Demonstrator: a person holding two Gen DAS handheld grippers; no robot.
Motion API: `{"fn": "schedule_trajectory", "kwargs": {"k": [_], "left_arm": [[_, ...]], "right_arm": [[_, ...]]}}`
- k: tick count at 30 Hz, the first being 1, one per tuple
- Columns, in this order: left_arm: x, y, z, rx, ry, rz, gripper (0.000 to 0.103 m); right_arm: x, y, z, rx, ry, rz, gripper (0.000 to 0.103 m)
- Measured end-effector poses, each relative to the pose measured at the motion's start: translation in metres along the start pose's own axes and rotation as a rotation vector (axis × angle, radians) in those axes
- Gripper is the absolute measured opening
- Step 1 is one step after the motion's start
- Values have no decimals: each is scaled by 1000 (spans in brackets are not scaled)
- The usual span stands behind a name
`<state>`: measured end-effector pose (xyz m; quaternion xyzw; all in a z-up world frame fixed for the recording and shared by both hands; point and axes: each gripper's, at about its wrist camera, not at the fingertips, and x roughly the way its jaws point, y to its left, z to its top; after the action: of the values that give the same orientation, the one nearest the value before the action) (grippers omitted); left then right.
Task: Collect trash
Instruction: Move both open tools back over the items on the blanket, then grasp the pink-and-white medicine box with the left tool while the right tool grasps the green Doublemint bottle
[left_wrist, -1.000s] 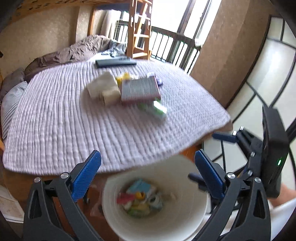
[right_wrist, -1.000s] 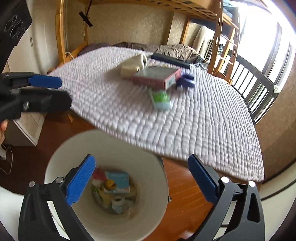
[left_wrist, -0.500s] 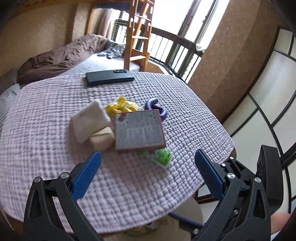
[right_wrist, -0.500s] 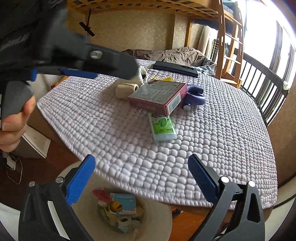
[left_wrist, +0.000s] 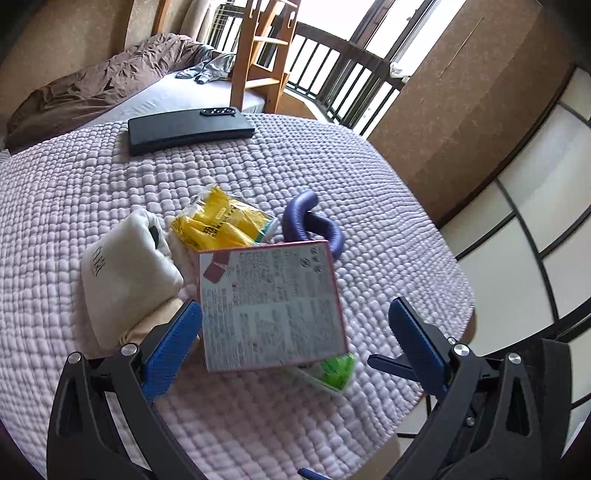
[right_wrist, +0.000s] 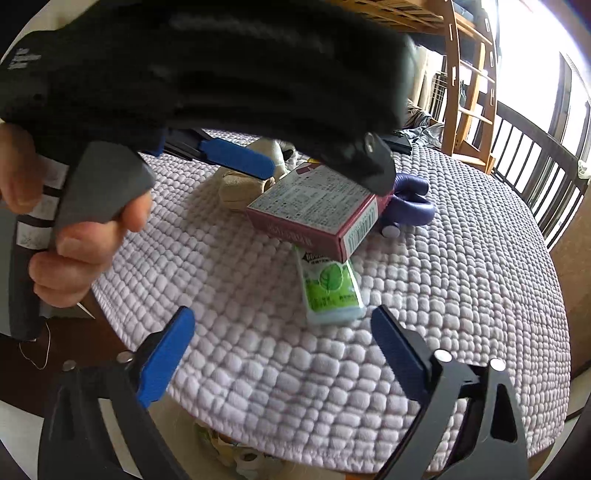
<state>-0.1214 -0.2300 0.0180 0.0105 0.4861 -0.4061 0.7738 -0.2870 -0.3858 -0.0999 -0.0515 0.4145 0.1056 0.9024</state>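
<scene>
From the left wrist I see my left gripper (left_wrist: 291, 328) with fingers spread wide around the pink box (left_wrist: 271, 304), not pressing it; yellow wrapper (left_wrist: 221, 223) at eleven o'clock of the box. From the right wrist, my right gripper (right_wrist: 280, 341) has just been closing, still spread, empty; green packet (right_wrist: 330, 290) lies at twelve o'clock.

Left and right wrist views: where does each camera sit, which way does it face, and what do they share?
Left wrist: on the left tongs, angled down at the quilted table; its open blue-padded fingers frame the pink box.
Right wrist: on the right tongs, lower at the table edge, facing the green pack; its jaws have just been closing, nothing between them; a hand holding the left tongs crosses the top.
Shared: pink box, green pack, purple object.
</scene>
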Motion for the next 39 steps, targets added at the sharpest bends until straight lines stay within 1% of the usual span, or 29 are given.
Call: {"fn": "schedule_trajectory", "kwargs": {"k": [5,8,13,15,16,21,23,26,29,32,34,36,37,39], "left_arm": [[13,1,5,25,23,18,102],[20,-2,8,68,35,56,102],[27,-3,10,89,49,69,102],[29,-2,11,92,49,74,102],[29,-2,12,89,49,73,102],[24,6,14,40,41,20,102],[23,7,14,39,47,15,102],[22,7,13,73,56,37,102],[27,3,11,135,75,71,102],[31,-4,9,163,89,96,102],[35,-7,8,173,97,109,102],[36,-9,8,183,100,122,101],[36,-9,7,180,99,123,96],[37,-5,7,157,100,111,94]], "right_arm": [[11,-8,11,12,16,10,86],[18,-9,18,15,24,16,85],[27,-8,30,15,33,25,84],[30,-9,34,17,39,27,79],[30,-7,32,19,41,27,79],[35,-13,41,28,41,34,79],[35,-11,41,25,42,31,79],[39,-14,44,21,44,28,79],[38,-12,40,19,41,28,79],[39,-8,41,6,43,22,79],[40,-7,42,-4,42,9,74],[40,-5,42,-10,37,7,61],[39,-6,43,-6,36,8,58],[37,-9,42,4,32,4,49]]}}
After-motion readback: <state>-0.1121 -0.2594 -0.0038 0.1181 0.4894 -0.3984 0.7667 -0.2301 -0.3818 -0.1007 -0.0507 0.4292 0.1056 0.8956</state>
